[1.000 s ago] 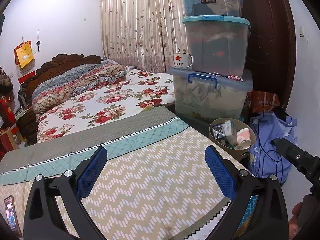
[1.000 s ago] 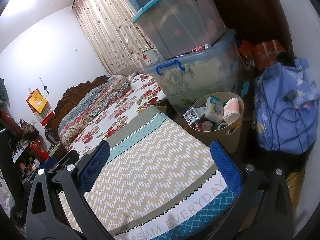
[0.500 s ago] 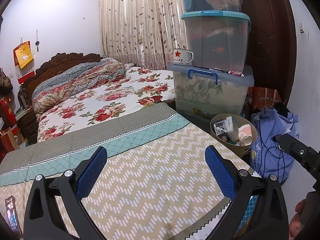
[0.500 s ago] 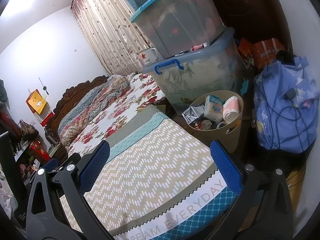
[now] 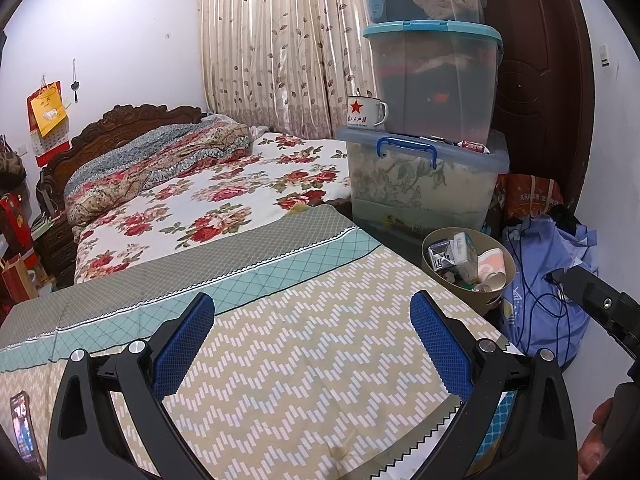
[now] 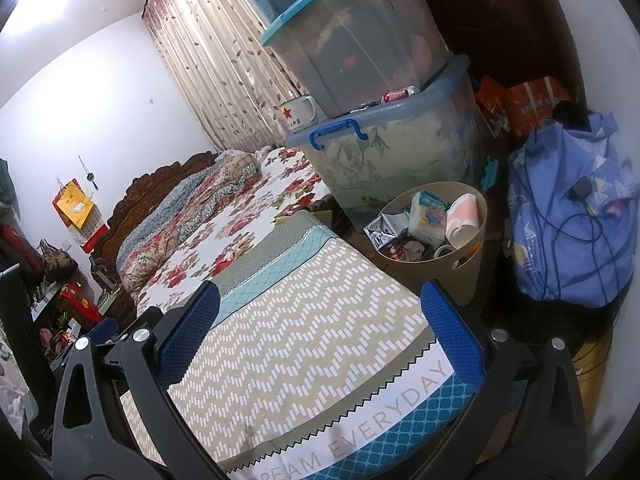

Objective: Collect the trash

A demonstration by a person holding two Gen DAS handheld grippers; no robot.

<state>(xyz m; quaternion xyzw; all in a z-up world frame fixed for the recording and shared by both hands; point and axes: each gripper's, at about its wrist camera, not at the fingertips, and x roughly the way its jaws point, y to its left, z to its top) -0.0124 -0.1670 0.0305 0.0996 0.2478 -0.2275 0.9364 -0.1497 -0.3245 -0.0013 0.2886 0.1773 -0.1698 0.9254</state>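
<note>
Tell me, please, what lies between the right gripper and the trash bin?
Only the patterned bedspread separates the right gripper from the trash bin, per the right wrist view.

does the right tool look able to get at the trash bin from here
Probably yes. The right tool is open and empty, and the trash bin stands on the floor just past the bed's corner, its open top facing up with nothing between them.

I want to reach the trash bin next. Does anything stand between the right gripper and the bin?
Nothing visible blocks it. The right gripper is open and empty above the bed corner, and the bin stands on the floor just past that corner. The storage boxes are behind it, the blue bag beside it.
</note>
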